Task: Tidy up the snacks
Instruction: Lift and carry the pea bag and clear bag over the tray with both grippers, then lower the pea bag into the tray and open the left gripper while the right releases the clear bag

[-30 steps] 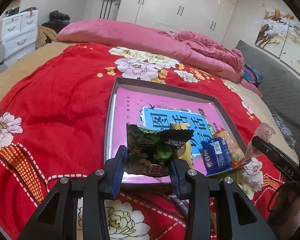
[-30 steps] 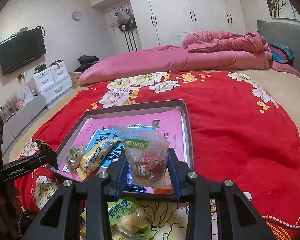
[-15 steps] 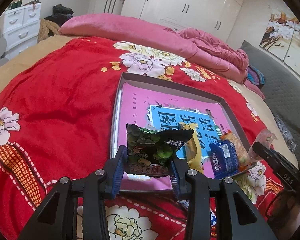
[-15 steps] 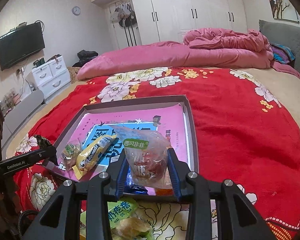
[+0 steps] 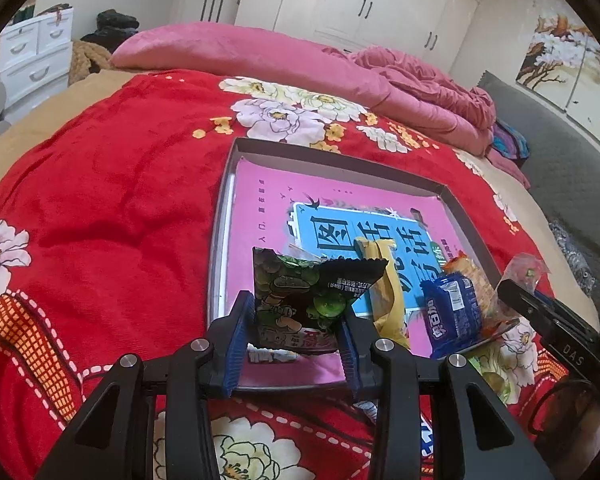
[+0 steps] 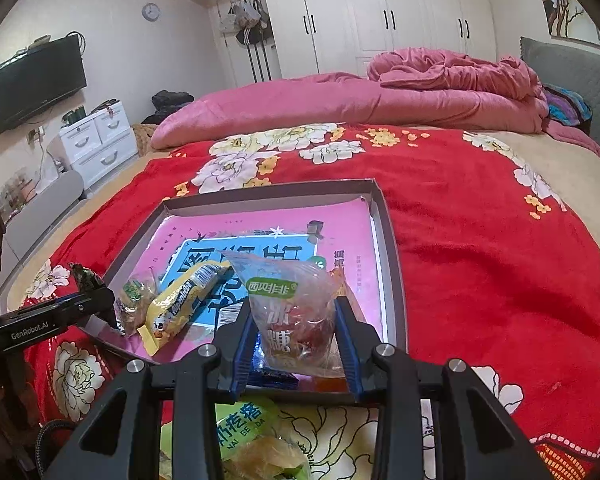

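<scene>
The left gripper [image 5: 296, 334] has its fingers squeezed on a green snack bag [image 5: 306, 300], held over the near edge of the tray [image 5: 340, 156] on the bed. The bag looks light and crinkly, so the flat sealed edge is probably best to grab. The right gripper [image 6: 296, 340] has its fingers squeezed on a clear candy bag [image 6: 292, 312], soft and slippery-looking, over the tray's near right corner.
</scene>
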`<control>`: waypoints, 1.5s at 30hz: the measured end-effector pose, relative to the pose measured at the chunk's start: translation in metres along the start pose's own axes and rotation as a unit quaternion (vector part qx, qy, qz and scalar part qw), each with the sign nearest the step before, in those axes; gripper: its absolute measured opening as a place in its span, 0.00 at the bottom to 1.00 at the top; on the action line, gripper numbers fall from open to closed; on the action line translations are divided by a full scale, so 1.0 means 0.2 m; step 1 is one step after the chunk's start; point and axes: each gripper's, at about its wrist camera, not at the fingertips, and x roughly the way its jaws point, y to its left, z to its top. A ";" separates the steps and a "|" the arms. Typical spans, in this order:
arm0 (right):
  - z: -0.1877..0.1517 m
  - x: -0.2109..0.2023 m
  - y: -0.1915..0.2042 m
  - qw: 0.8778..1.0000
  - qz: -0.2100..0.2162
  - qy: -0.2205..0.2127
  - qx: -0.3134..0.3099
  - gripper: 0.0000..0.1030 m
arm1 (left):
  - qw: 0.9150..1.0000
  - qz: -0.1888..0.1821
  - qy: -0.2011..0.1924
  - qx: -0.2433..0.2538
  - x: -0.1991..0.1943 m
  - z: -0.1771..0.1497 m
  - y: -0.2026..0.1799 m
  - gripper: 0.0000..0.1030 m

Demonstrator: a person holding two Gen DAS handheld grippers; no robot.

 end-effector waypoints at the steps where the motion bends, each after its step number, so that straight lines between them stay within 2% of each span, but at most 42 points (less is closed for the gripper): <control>1: 0.00 0.01 0.00 1.000 0.000 0.003 0.001 0.37 | 1.000 0.000 0.001 0.001 0.00 0.00 0.00 0.40; 15: -0.01 0.06 -0.06 0.999 0.009 0.019 0.036 0.37 | 1.000 -0.002 0.006 0.005 0.04 0.00 -0.01 0.40; 33: 0.00 0.05 -0.06 0.999 -0.001 0.016 0.037 0.38 | 1.000 0.004 0.009 0.016 0.05 0.01 -0.04 0.40; 38: 0.00 0.04 -0.07 0.999 -0.002 0.013 0.039 0.44 | 1.000 0.007 0.009 0.018 0.05 0.00 -0.05 0.40; 45: 0.00 0.04 -0.08 0.999 -0.003 0.011 0.043 0.46 | 1.000 0.009 0.010 0.017 0.06 0.00 -0.05 0.41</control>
